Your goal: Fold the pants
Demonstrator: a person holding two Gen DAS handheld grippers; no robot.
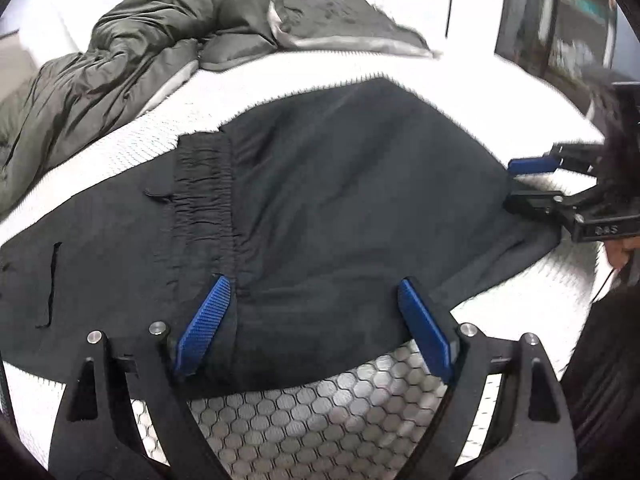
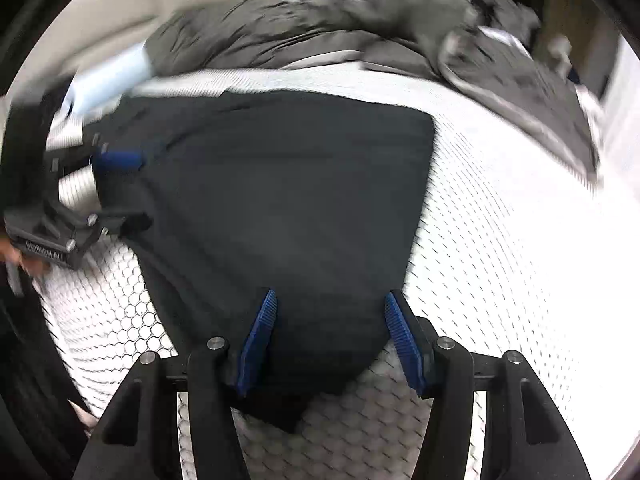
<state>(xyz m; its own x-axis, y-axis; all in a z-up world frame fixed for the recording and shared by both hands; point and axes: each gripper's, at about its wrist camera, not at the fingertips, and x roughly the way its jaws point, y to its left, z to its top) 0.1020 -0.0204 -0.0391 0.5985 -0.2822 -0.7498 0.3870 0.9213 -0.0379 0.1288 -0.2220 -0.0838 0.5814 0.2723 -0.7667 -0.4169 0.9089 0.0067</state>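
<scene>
Black pants [image 1: 328, 184] lie folded on the white hexagon-patterned mattress [image 1: 304, 428], their elastic waistband [image 1: 204, 192] left of centre. My left gripper [image 1: 314, 284] stands open over the near edge of the cloth, which lies beneath the blue pads without being pinched. In the right wrist view the pants [image 2: 288, 192] taper toward my right gripper [image 2: 331, 298], which stands open over their near corner with nothing squeezed. Each gripper shows in the other's view: the right gripper [image 1: 518, 184] at the cloth's right end, the left gripper [image 2: 138, 190] at its left edge.
A crumpled dark grey-green quilt [image 1: 120, 64] is piled along the far side of the bed, also seen as the quilt [image 2: 328, 28]. A pale blue item [image 2: 108, 76] lies at the back left. Dark furniture [image 1: 560, 20] stands beyond the bed. A hand [image 1: 620, 250] holds the right gripper.
</scene>
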